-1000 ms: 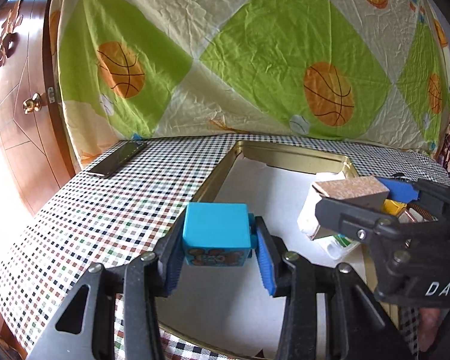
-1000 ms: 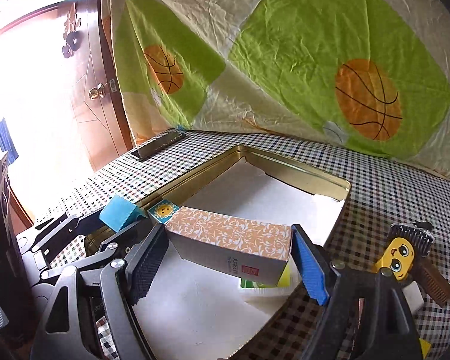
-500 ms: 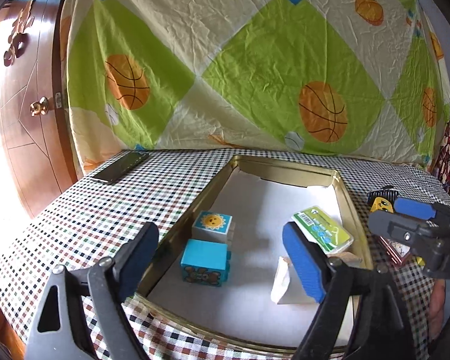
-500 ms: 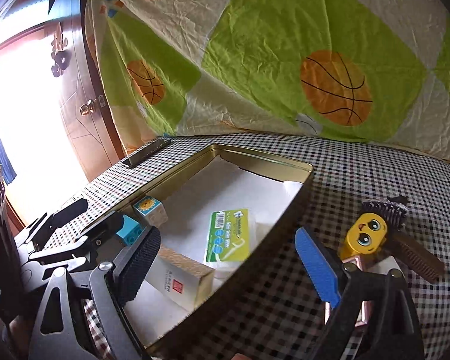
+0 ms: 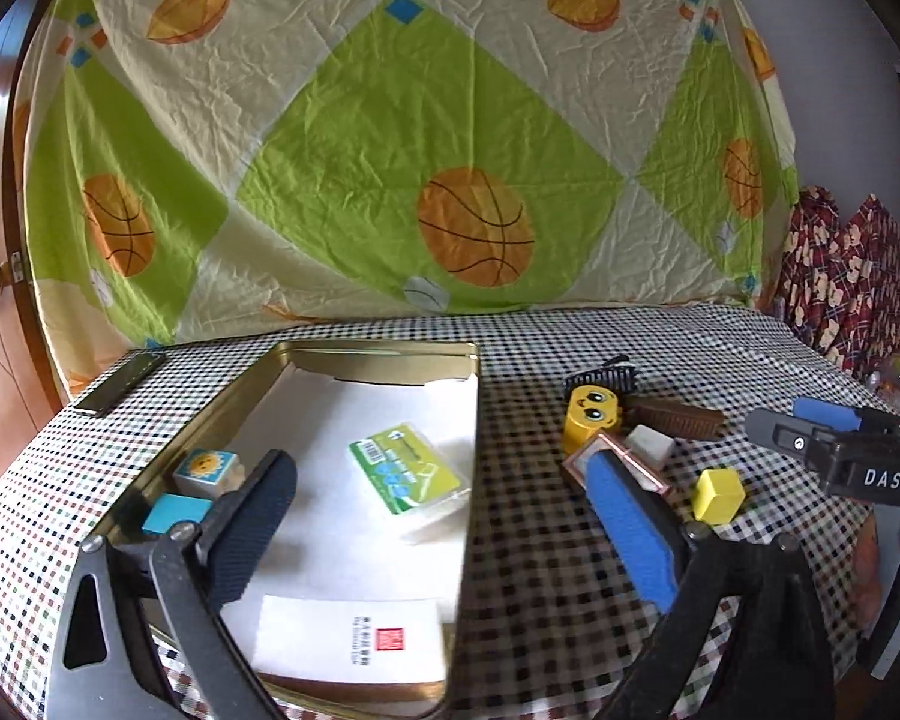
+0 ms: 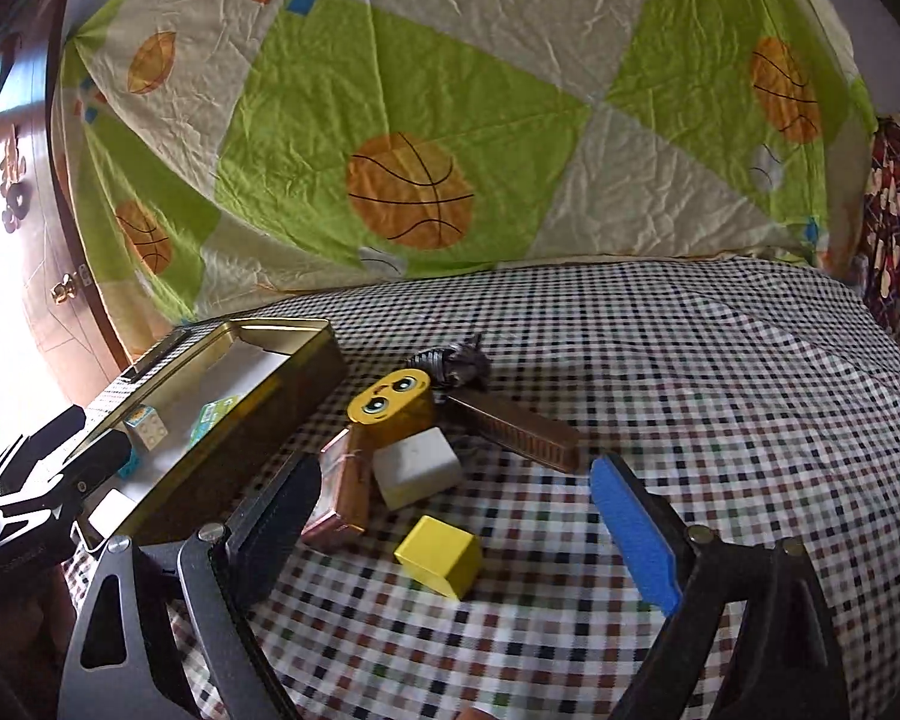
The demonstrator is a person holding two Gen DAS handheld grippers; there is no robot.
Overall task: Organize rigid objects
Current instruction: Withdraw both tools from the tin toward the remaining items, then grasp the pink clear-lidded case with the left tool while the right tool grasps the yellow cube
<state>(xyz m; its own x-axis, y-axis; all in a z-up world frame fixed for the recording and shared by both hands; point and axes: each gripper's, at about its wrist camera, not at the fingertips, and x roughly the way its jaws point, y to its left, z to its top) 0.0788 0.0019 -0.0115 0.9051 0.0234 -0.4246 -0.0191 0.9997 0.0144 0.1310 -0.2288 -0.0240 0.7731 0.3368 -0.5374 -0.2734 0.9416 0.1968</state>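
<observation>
The tablecloth is a small black, white and brown check. The tin tray is gold with a white lining. In it lie a turquoise block and a green-and-white packet. A plain yellow cube sits on the cloth. The hanging sheet is lime and cream with orange basketballs.

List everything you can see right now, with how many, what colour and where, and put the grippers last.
tin tray: 1, gold, left on the tablecloth
blue block: 1, blue, in tray, near left
sun block: 1, white and blue, in tray behind the blue block
green packet: 1, green, mid tray
white box: 1, white, near end of tray
yellow cube: 1, yellow, on cloth
white block: 1, white, on cloth
yellow face toy: 1, beside tray
brown comb: 1, on cloth
phone: 1, dark, far left
left gripper: jaws opening, empty
right gripper: open, empty
</observation>
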